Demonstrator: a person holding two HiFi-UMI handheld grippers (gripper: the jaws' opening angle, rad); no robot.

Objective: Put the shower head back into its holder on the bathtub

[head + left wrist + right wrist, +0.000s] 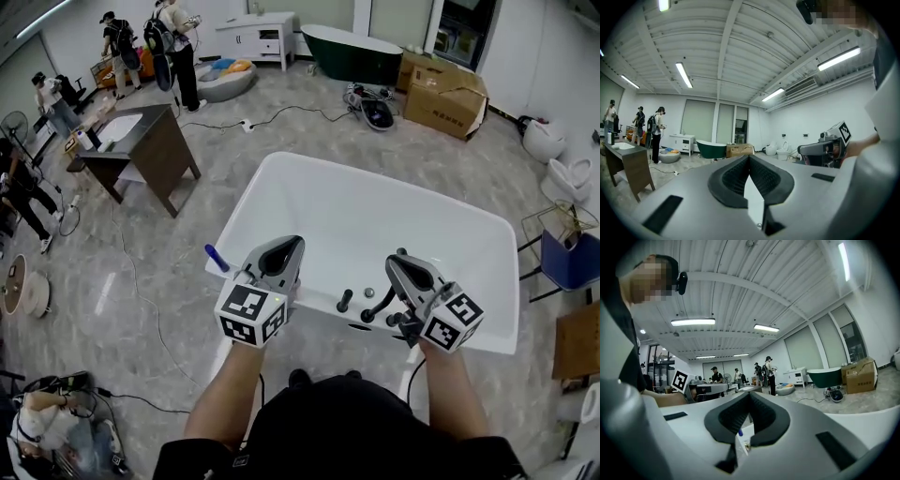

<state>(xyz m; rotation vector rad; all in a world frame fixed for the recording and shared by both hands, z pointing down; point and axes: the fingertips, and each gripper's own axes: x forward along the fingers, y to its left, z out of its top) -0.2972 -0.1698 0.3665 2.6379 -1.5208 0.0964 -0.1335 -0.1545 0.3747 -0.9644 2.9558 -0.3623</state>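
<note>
The white bathtub (pixel 281 173) lies below me in the head view. Black tap fittings (pixel 345 301) stand on its near rim. Beside them a black curved piece (pixel 379 305), seemingly the shower head's handle, sits by the right gripper, and a black hose (pixel 412 367) hangs below. My left gripper (pixel 291 246) hovers over the near rim left of the fittings, jaws together and empty (pixel 749 157). My right gripper (pixel 395 263) hovers just above the fittings, also shut with nothing between its jaws (pixel 750 394). Both point level, out across the room.
A small blue thing (pixel 216 258) lies on the tub's left rim. A dark desk (pixel 150 141) stands to the left, a dark green tub (pixel 352 52) and cardboard boxes (pixel 445 94) at the back, toilets (pixel 562 178) and a blue chair (pixel 572 262) to the right. Cables cross the floor.
</note>
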